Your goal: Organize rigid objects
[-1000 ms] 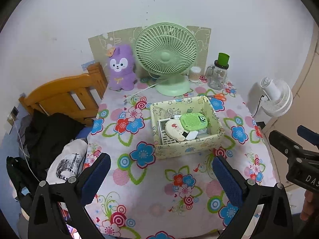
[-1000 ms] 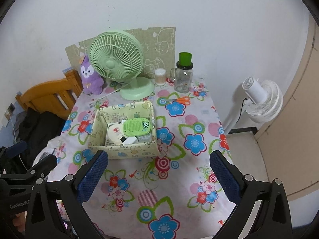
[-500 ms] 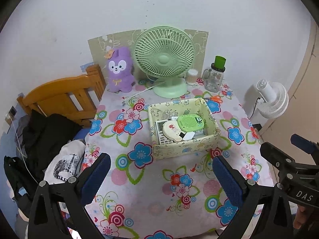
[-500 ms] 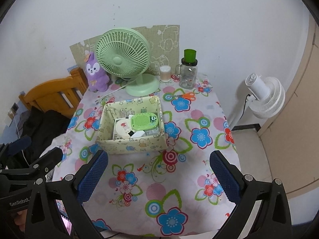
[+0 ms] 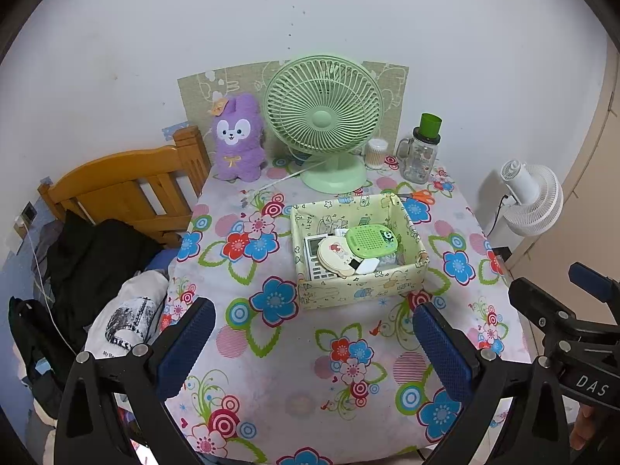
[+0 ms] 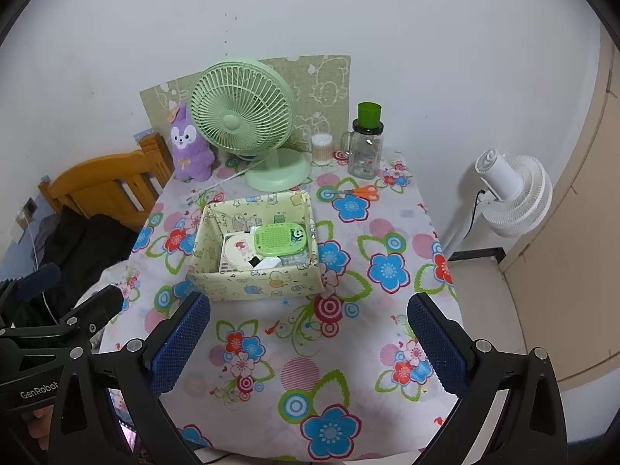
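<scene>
A pale yellow patterned storage box (image 5: 360,288) (image 6: 255,281) stands mid-table on the flowered cloth. Inside lie a green perforated gadget (image 5: 371,237) (image 6: 279,238), a round cream mirror-like disc (image 5: 334,254) (image 6: 237,250), a white remote (image 5: 314,261) and a small white block (image 5: 367,266) (image 6: 268,262). Orange-handled scissors (image 5: 420,195) (image 6: 358,191) lie behind the box. My left gripper (image 5: 312,339) and right gripper (image 6: 308,335) hover open and empty above the near part of the table, well short of the box.
At the back stand a green desk fan (image 5: 323,120) (image 6: 242,112), a purple plush (image 5: 236,137) (image 6: 188,145), a cotton-swab jar (image 6: 322,148) and a green-lidded glass jar (image 5: 422,151) (image 6: 366,143). A wooden headboard (image 5: 124,190) with clothes is left; a white floor fan (image 6: 511,193) right.
Both grippers have drawn back and up from the table, so the box and fan look smaller and more of the table's near edge shows. Nothing on the table has moved.
</scene>
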{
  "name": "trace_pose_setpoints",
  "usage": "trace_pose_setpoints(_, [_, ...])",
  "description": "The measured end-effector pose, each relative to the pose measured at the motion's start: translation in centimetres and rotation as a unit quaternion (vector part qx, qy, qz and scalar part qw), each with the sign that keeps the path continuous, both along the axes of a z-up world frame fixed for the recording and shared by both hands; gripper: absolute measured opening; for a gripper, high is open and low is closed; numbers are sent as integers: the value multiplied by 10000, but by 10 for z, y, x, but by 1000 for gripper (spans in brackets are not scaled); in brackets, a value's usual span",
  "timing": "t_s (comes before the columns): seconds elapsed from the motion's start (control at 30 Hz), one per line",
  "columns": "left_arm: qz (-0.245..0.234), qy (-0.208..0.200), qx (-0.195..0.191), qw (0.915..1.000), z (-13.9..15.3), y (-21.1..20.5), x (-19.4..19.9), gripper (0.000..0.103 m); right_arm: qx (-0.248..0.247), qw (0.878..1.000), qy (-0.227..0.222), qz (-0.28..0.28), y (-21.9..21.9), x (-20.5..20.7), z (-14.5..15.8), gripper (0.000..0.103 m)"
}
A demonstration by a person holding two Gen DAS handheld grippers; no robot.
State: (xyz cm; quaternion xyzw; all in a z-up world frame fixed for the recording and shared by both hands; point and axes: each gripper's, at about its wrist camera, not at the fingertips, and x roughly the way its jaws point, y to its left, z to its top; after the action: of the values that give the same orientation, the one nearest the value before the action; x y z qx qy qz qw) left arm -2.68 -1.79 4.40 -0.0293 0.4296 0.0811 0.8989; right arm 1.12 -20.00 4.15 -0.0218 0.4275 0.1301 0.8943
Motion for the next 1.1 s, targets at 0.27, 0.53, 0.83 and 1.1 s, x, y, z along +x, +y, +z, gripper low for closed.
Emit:
trace_pose_setpoints(0.27, [39, -19, 19, 10000, 2, 0, -2, 103, -24, 10000, -31, 7, -1, -1, 0, 103])
trace_pose_setpoints(0.53, [41, 0, 61, 10000, 2, -1, -2, 103, -31, 10000, -25, 21, 0, -3, 0, 103])
trace_pose_setpoints(0.83, [47, -14, 63, 10000, 2, 0, -3, 103, -18, 10000, -25, 14, 0, -3, 0, 103])
trace_pose_setpoints(1.1, [36, -38, 66, 10000, 2, -1, -2, 103, -30, 10000, -33, 13, 0, -3, 0, 103])
